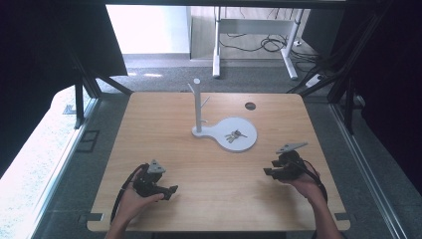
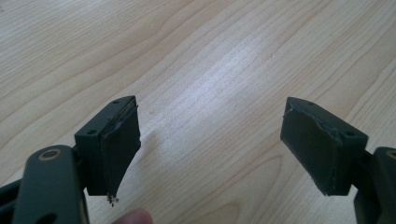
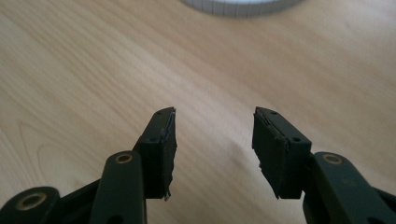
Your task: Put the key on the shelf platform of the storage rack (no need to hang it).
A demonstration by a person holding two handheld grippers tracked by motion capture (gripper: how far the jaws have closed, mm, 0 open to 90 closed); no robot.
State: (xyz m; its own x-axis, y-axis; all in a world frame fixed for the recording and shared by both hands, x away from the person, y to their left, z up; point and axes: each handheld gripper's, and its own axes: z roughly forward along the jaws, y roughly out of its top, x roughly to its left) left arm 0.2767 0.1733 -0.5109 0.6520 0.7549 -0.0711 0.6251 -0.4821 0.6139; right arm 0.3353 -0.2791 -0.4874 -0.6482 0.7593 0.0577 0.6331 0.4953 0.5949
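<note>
At about seven o'clock on the wooden bench [image 1: 214, 199], the person's left hand [image 1: 130, 199] is holding the left gripper [image 1: 171, 191], its jaws spreading wide over bare wood with nothing between them. Toward twelve o'clock, a white stand [image 1: 198, 107] is rising from its round white base [image 1: 246, 143], where a bunch of keys [image 1: 235, 135] is lying. At roughly four o'clock, the right hand [image 1: 304, 185] is holding the right gripper [image 1: 266, 172], jaws parted and empty, pointing toward the base's rim [image 3: 240, 7].

Stand [image 1: 197, 107] at table [image 1: 164, 119] centre toward twelve o'clock, keys [image 1: 235, 135] on its tray [image 1: 249, 142] at its four o'clock, left gripper [image 1: 171, 191] at seven, right gripper [image 1: 267, 173] at five.
</note>
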